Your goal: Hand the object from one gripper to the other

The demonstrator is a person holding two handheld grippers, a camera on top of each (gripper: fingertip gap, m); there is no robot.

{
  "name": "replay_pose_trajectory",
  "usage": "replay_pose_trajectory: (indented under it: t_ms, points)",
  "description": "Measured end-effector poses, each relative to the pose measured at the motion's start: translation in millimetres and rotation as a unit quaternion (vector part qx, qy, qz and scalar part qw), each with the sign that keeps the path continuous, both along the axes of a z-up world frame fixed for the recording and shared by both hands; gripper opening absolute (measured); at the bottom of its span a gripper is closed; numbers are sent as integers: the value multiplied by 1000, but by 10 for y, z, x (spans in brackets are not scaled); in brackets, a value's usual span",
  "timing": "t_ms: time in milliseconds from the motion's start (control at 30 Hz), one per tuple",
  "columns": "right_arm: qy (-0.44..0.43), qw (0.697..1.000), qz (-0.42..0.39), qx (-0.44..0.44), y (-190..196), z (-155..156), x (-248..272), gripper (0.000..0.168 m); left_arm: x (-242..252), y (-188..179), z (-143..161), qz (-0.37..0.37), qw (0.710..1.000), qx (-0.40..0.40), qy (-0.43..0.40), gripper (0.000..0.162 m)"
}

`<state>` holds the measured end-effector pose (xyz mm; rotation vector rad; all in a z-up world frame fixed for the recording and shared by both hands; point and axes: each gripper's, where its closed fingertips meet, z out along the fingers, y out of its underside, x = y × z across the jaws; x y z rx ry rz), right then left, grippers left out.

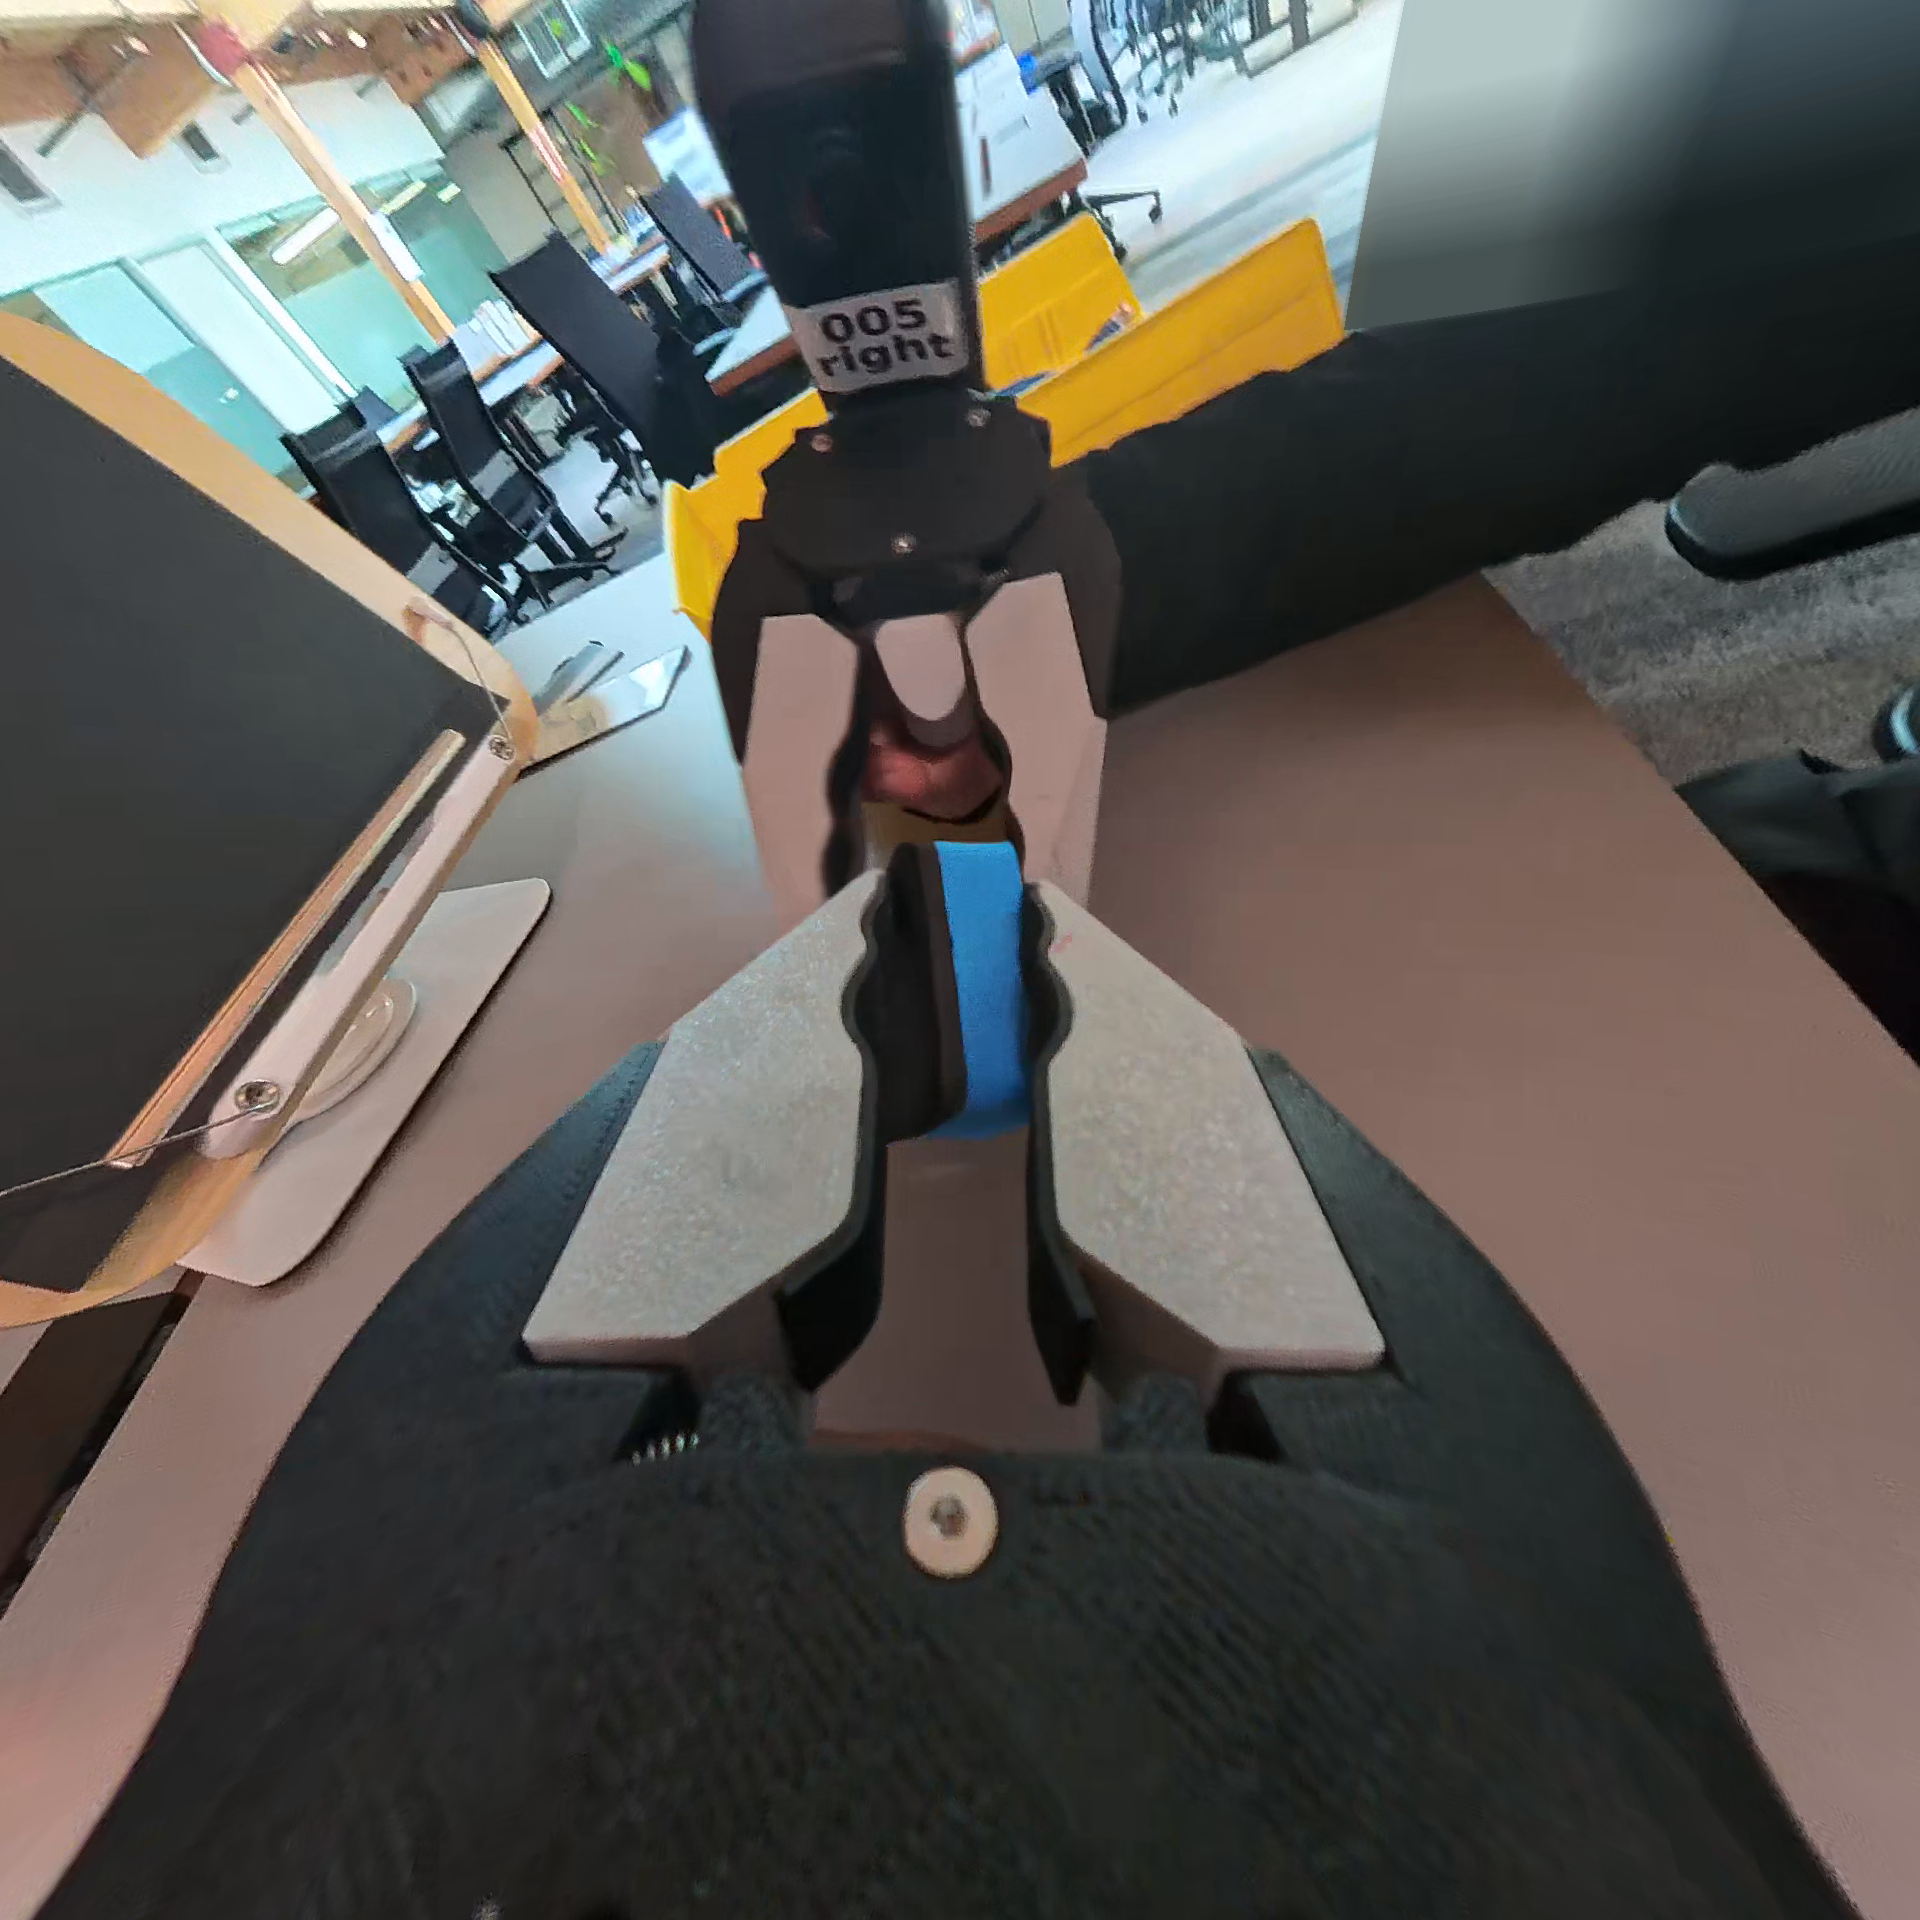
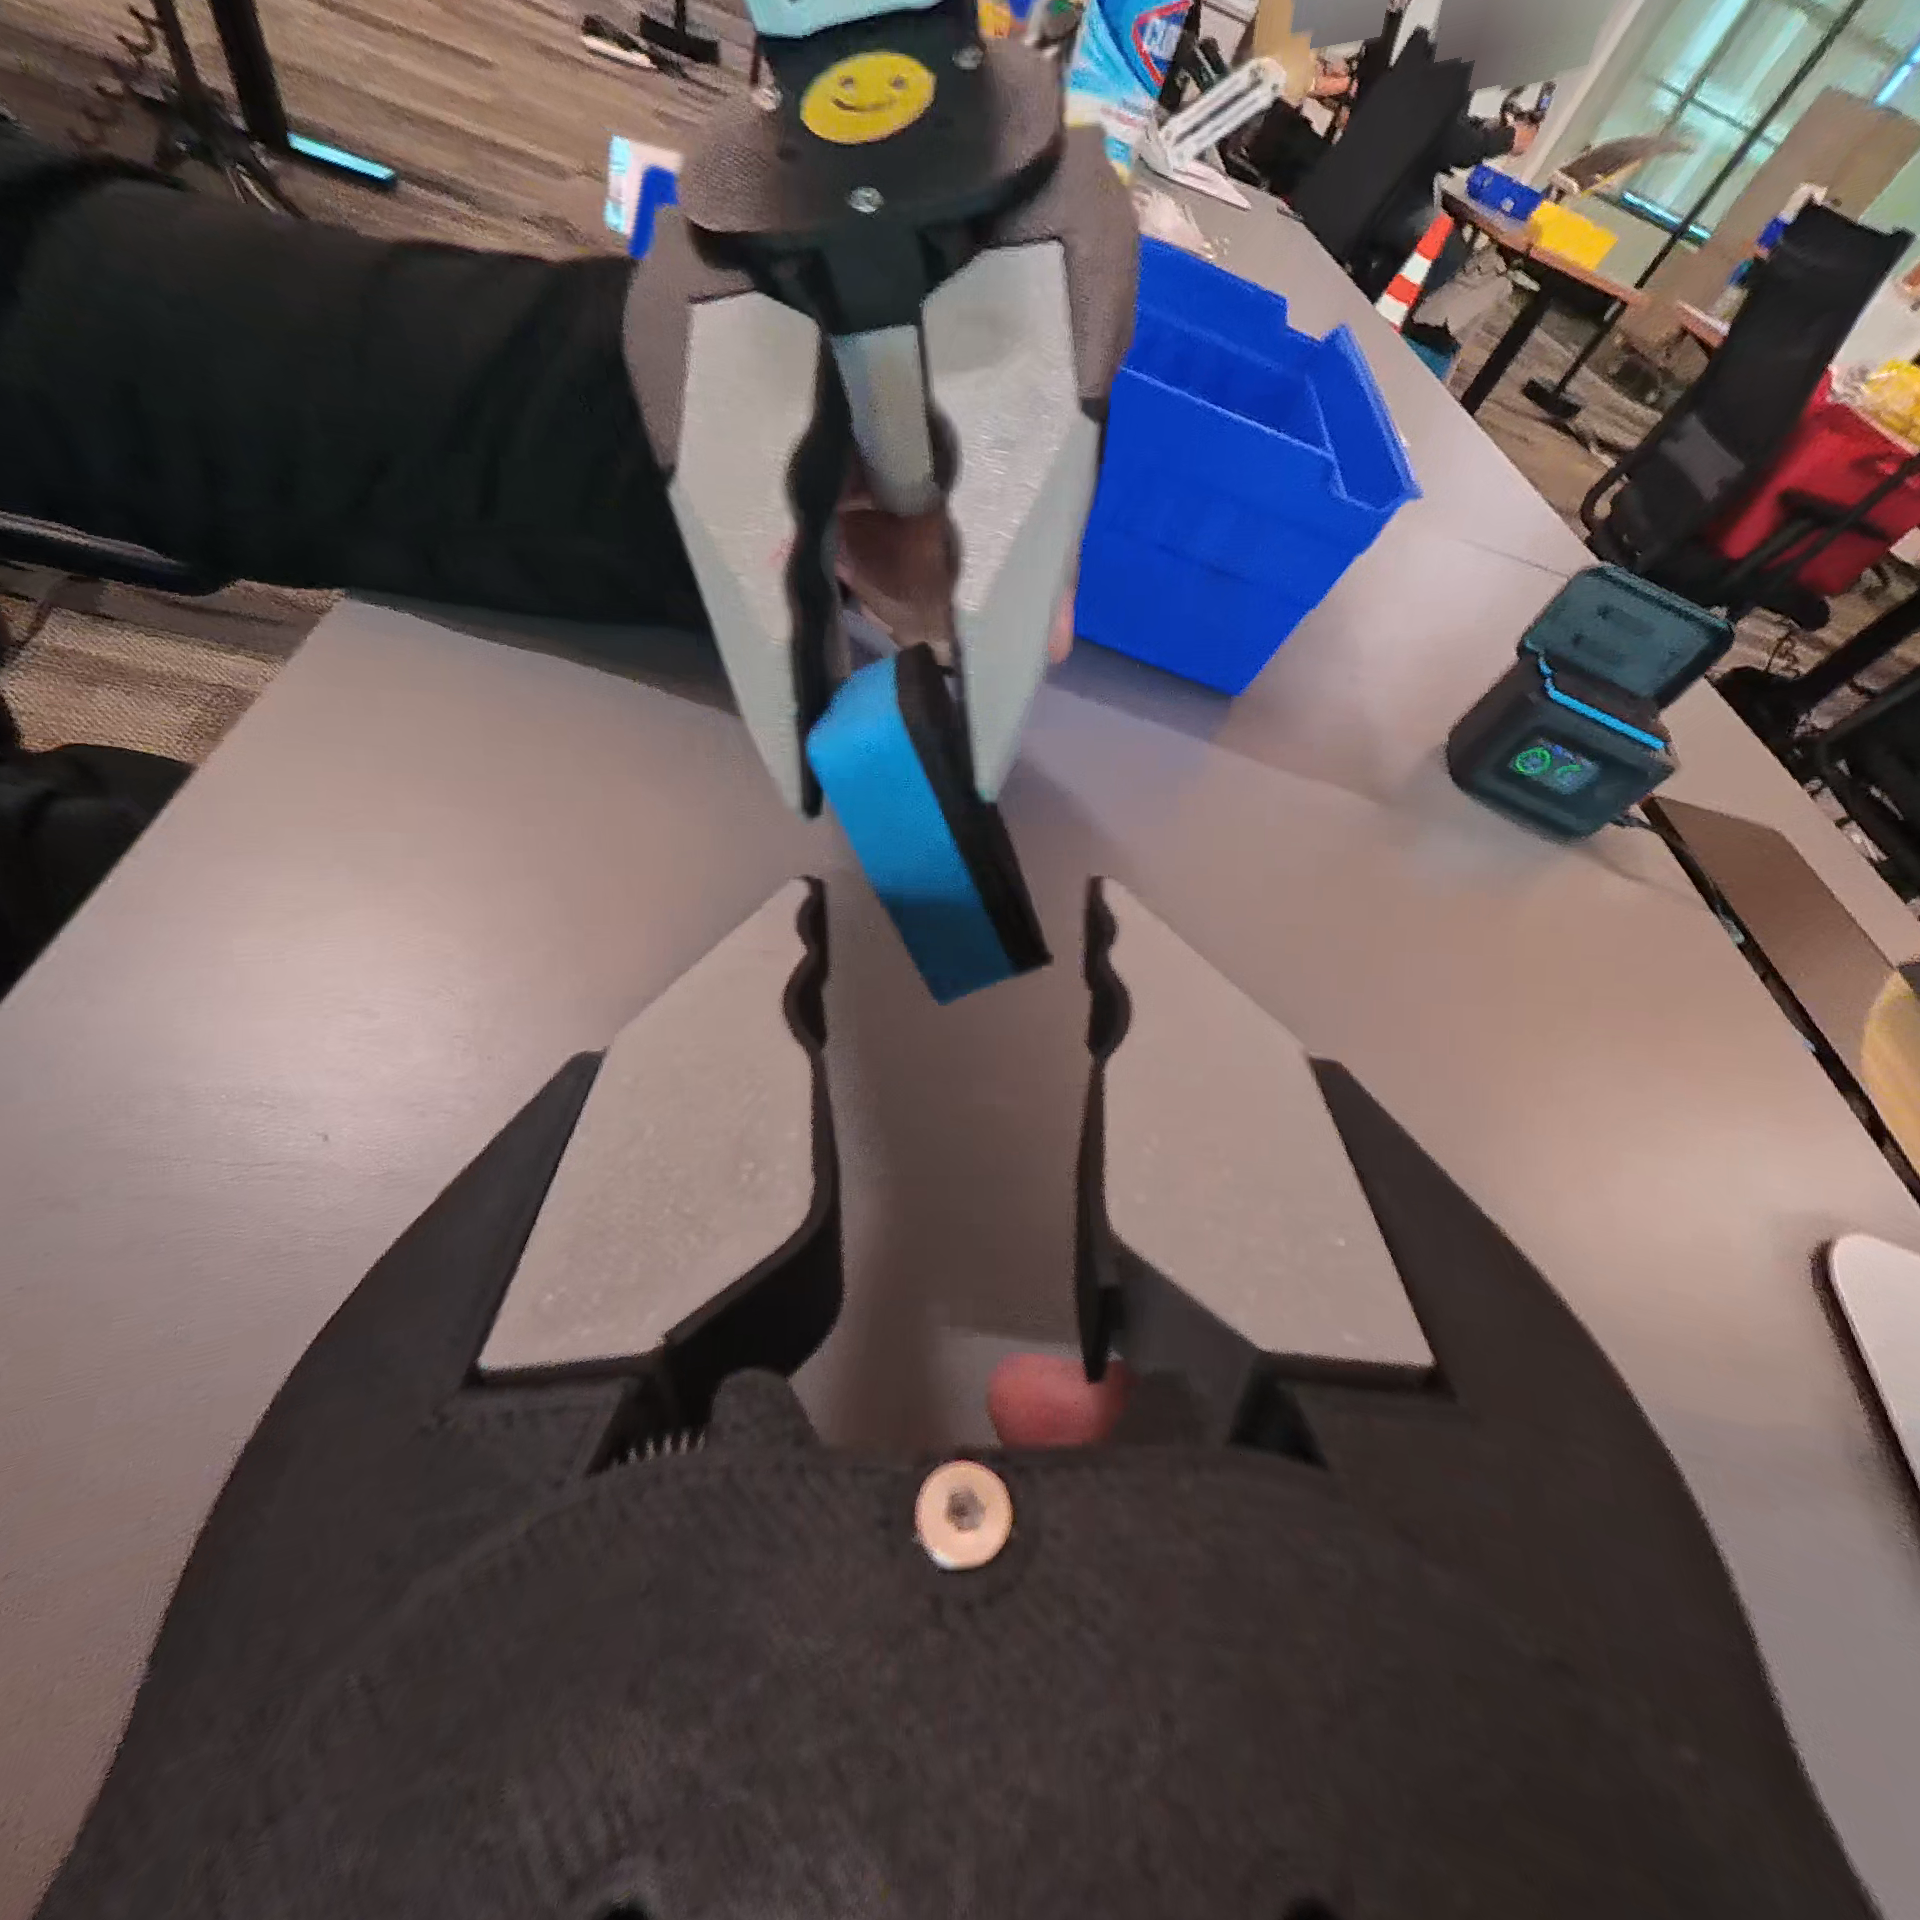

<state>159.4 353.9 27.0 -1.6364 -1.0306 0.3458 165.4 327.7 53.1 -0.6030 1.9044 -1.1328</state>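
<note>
Grey table (image 2: pixel 312 935) | left gripper (image 2: pixel 894 790) fingers clamp blue-black eraser (image 2: pixel 914 831) | right gripper (image 2: pixel 951 914) fingers apart, empty | labelled sticker (image 1: pixel 883 343)

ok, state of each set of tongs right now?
Left tongs: shut on the blue foam eraser block with black felt face.
Right tongs: open, empty.

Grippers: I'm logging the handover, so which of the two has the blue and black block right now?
The left gripper: its fingers are clamped on the blue and black block. The right gripper is open, its fingers either side of the block's free end.

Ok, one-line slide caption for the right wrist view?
Left tool holds a blue-and-black eraser above the grey table, just ahead of the open right tool.
</note>
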Motion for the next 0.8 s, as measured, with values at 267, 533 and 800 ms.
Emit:
replay_pose_trajectory:
  t_ms: [267,533,800]
  points:
    - [92,987,-71,-111,194,8,223,23,143,346,63,111,993,-3,-34,36]
    - [327,883,-95,-322,189,140,462,23,264,615,6,239,935,234,-118,59]
    - [441,774,-38,-453,63,247,304,23,334,602,23,269,824,449,-218,48]
